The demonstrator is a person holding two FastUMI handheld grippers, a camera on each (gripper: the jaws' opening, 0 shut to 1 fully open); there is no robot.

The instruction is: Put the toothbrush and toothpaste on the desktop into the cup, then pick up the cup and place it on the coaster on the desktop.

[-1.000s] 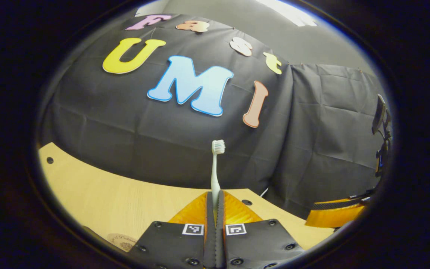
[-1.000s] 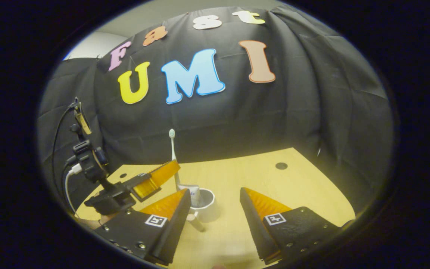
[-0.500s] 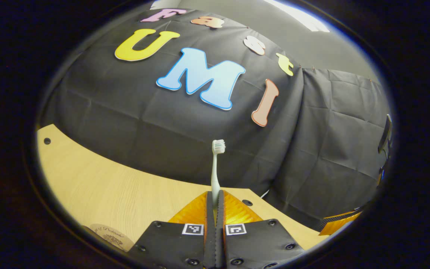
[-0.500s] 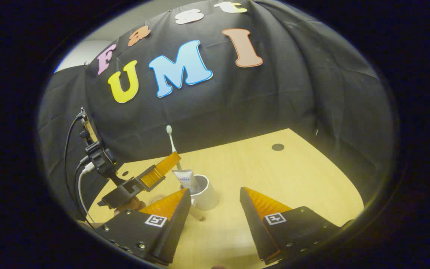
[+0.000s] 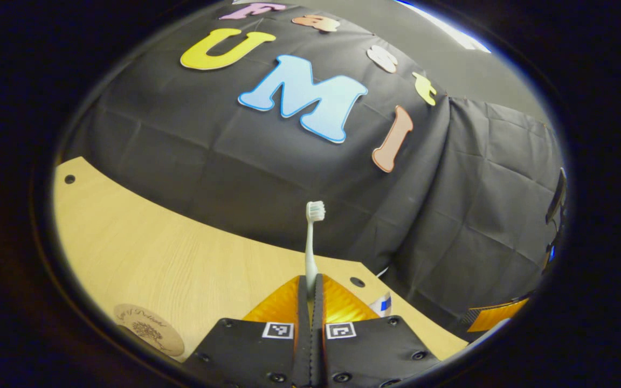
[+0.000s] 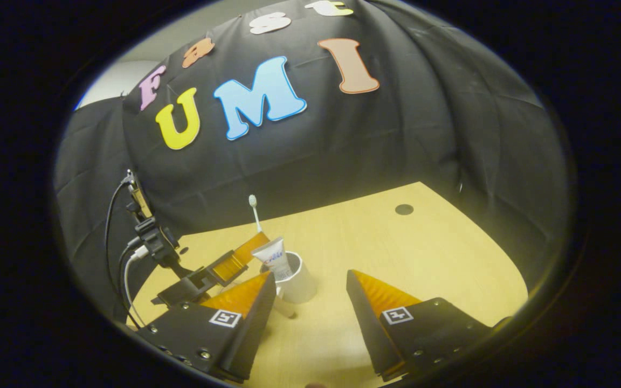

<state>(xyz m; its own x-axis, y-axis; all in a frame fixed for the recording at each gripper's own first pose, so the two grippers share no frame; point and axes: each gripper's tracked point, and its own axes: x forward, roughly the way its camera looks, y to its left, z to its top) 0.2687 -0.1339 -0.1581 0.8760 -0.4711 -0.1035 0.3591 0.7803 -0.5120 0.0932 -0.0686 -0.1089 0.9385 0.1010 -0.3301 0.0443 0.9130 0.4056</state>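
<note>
My left gripper (image 5: 310, 280) is shut on the handle of a white toothbrush (image 5: 309, 245), which stands upright with its bristles on top. In the right gripper view, the left gripper (image 6: 246, 252) holds the toothbrush (image 6: 255, 211) just behind and left of a white cup (image 6: 301, 281). A toothpaste tube (image 6: 273, 256) stands in the cup, its flat end up. I cannot tell whether the brush's lower end is inside the rim. My right gripper (image 6: 310, 284) is open, a little in front of the cup, with nothing between its fingers. A round brown coaster (image 5: 149, 330) lies on the wooden desktop (image 5: 170, 258) at lower left.
The black cloth wall runs close behind the desktop's far edge. Small dark holes (image 6: 404, 209) (image 5: 357, 282) mark the table (image 6: 429, 253). The left gripper's mount and cables (image 6: 143, 231) stick up at the left. One finger of the right gripper (image 5: 496, 315) shows at the far right.
The left gripper has carried the toothbrush lower and closer to the cup. More of the coaster and the toothpaste tip now show in its view. The right gripper has stayed open and nearly still.
</note>
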